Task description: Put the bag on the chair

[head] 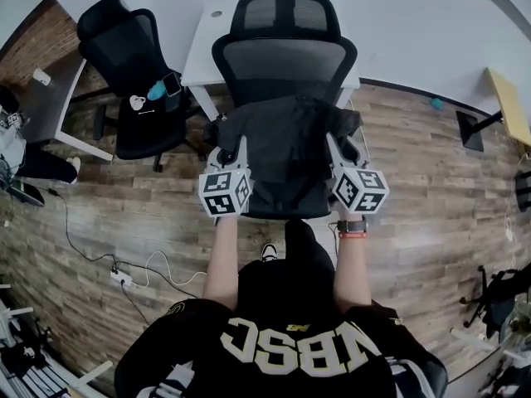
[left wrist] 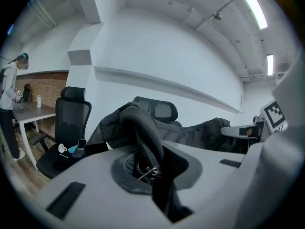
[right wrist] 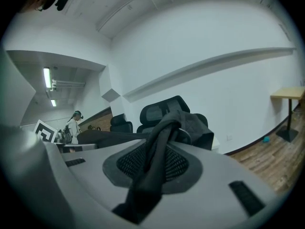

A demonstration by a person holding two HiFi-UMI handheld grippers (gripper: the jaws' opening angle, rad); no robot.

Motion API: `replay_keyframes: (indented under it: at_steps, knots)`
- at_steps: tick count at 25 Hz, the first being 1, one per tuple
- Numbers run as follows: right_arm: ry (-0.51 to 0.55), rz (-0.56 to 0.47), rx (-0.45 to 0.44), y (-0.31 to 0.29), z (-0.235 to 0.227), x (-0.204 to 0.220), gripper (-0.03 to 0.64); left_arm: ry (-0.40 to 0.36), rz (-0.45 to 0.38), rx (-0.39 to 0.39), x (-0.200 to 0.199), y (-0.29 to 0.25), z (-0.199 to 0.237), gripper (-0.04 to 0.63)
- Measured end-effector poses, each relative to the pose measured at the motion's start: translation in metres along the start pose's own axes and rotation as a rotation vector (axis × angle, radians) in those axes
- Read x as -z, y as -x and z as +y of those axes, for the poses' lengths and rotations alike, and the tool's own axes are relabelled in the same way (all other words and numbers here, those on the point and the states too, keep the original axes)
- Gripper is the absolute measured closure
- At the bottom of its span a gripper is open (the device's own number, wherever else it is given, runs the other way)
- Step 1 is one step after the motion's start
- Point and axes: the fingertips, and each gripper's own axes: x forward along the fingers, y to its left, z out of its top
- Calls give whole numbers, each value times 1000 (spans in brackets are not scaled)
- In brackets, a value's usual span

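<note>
Head view: left gripper (head: pixel 235 149), right gripper (head: pixel 336 149) pinch bag (head: pixel 286 143) over chair (head: pixel 286 65); wood floor (head: pixel 431 197).

Wood floor (head: pixel 431 189) carries blk office chair (head: pixel 286 65) w/ bag (head: pixel 286 148) over seat, 2nd chair (head: pixel 124 40) w/ phone (head: pixel 172 84), & power strip (head: pixel 121 278).

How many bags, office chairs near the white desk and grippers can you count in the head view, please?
Bags: 1, the black bag
Office chairs: 2, the centre chair and the left chair
Grippers: 2, the left gripper and the right gripper, both clamped on the black bag
Total: 5
</note>
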Motion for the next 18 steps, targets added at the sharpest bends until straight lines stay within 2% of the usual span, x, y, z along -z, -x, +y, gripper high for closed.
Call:
replay_keyframes:
  at_steps: [3, 8, 18]
  knots:
    - [-32, 0, -13, -20, -12, 5, 520, 3, 30, -19, 8, -18, 4, 551]
    - [-58, 59, -23, -47, -30, 22, 520, -2, 62, -37, 17, -45, 11, 551]
    - [-45, 152, -6, -92, -61, 51, 518, 28, 150, -68, 54, -91, 27, 546]
